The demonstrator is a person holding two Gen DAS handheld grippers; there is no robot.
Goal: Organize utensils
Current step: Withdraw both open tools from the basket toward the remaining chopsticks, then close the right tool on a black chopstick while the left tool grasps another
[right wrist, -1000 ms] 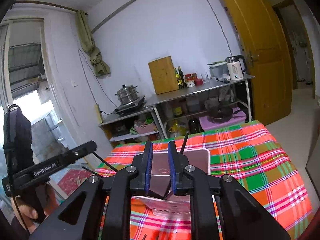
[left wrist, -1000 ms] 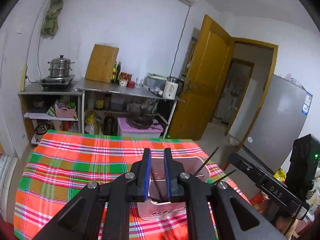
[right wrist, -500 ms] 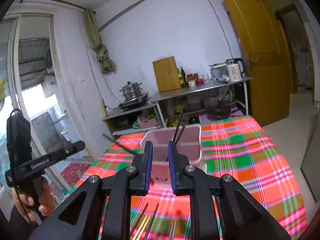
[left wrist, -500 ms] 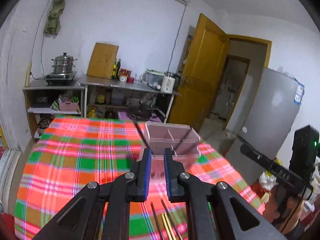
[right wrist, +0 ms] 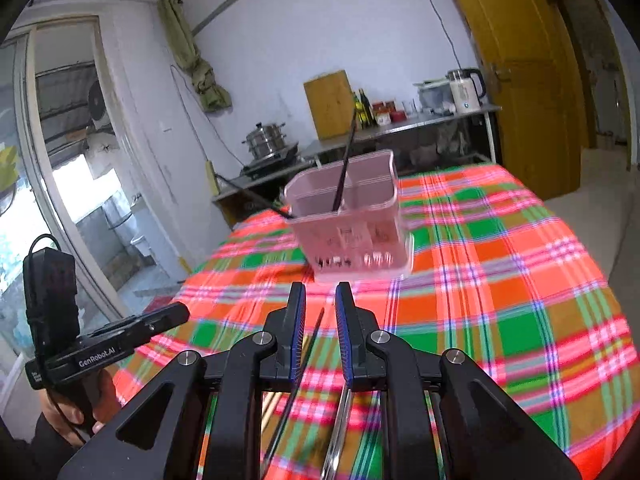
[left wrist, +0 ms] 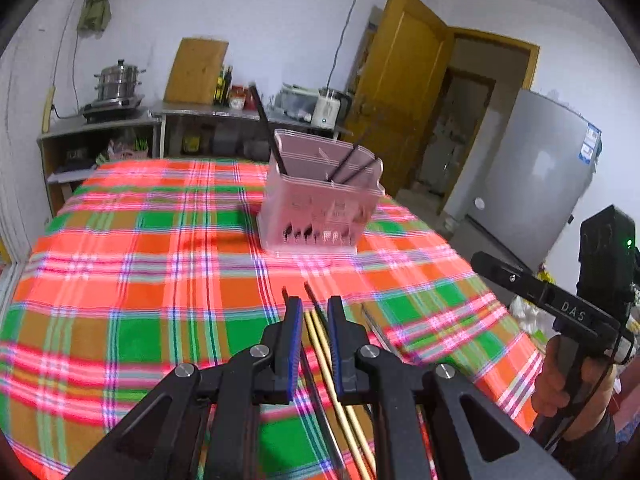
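A pink slotted utensil holder [left wrist: 320, 208] [right wrist: 352, 240] stands upright on the plaid tablecloth, with black chopsticks [left wrist: 264, 120] [right wrist: 346, 164] leaning out of it. My left gripper [left wrist: 315, 302] hovers low over loose wooden chopsticks [left wrist: 324, 360] and a dark chopstick [left wrist: 312, 300] lying on the cloth. Its jaws stand a narrow gap apart with nothing between them. My right gripper [right wrist: 320, 288] is also narrowly open and empty, above a black chopstick [right wrist: 308, 348] and a metal utensil [right wrist: 340, 420]. Both grippers sit well short of the holder.
The table [left wrist: 140, 260] carries a red, green and orange plaid cloth. Behind it are a metal shelf with a kettle [left wrist: 328, 110], a steamer pot [left wrist: 118, 80] and a cutting board. A yellow door and a grey fridge [left wrist: 536, 184] stand to the right.
Both grippers have pulled back from the pink holder and sunk toward the table. The holder now sits farther off, and loose chopsticks on the cloth have come into view below the fingers.
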